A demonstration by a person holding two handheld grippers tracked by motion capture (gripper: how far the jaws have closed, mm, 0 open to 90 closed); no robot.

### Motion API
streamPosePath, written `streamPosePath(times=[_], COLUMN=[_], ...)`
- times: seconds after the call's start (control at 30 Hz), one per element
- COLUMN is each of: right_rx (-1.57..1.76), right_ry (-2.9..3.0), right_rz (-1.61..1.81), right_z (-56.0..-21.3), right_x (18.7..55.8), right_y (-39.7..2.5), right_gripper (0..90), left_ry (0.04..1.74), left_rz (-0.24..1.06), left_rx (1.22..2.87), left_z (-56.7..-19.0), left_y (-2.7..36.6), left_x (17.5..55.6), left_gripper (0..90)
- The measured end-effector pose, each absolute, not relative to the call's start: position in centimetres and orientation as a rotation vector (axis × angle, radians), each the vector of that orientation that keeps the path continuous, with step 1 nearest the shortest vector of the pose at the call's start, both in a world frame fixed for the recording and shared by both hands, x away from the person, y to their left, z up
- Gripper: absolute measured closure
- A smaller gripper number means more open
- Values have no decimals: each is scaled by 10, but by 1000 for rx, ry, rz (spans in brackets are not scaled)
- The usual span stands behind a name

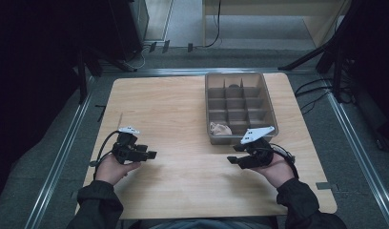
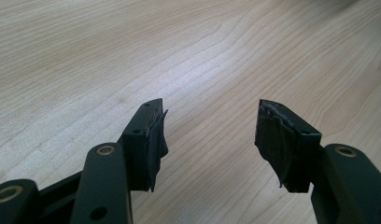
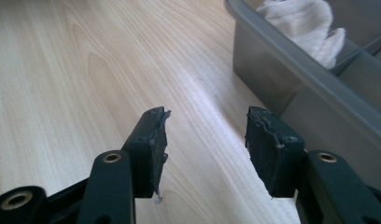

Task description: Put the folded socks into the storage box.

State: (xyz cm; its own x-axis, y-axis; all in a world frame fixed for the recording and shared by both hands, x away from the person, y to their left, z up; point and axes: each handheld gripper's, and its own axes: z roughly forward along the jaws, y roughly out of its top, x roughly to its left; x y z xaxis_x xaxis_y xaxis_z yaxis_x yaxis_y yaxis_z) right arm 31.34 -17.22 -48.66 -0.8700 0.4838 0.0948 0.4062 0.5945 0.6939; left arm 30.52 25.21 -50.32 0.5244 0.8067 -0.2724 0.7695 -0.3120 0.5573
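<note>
**With both tongs idle, the cloth waits in the organiser's near corner**

While both grippers hover low over the bare wooden table (image 1: 173,114), neither holds anything: the left gripper (image 2: 209,135) has its jaws set well apart over plain wood, and the right gripper (image 3: 205,140) is likewise spread, with nothing between its pads. A grey divided organiser tray (image 1: 269,112) stands on the far right part of the table, and a crumpled pale cloth (image 1: 220,128) lies in its nearest left compartment, just ahead of the right gripper. From the right gripper view the cloth (image 3: 305,23) rises slightly above the tray's rim (image 3: 291,60). Something dark sits in a far compartment, possibly a small part, though it is too dim to tell.

To do the pick well, the right gripper should probably rise above the near wall first, then come down from above with jaws wide, closing on the highest fold rather than scraping the divider
</note>
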Motion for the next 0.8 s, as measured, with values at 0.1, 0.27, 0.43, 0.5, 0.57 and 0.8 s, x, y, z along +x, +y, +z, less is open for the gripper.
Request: streamPosePath(times=[0.1,0.27,0.43,0.5,0.57,0.8], right_rx=[745,743,751,756,764,751], right_ry=[2721,2730,2736,2733,2733,2737], right_rz=[1131,1128,1126,1125,1124,1125], right_z=[-488,-490,-493,-493,-493,-493], right_x=[313,314,318,318,318,318], right_y=[-171,-169,-169,-170,-170,-168], right_gripper=[470,456,453,451,448,442], left_ry=[1273,1274,1276,1277,1277,1280], left_rz=[76,67,66,66,64,57], left_rx=[2121,2131,2136,2134,2136,2136], left_z=[-504,-506,-506,-506,-507,-507], left_y=[251,249,250,250,250,250], left_x=[306,307,307,307,308,308], left_gripper=[413,412,411,411,410,408])
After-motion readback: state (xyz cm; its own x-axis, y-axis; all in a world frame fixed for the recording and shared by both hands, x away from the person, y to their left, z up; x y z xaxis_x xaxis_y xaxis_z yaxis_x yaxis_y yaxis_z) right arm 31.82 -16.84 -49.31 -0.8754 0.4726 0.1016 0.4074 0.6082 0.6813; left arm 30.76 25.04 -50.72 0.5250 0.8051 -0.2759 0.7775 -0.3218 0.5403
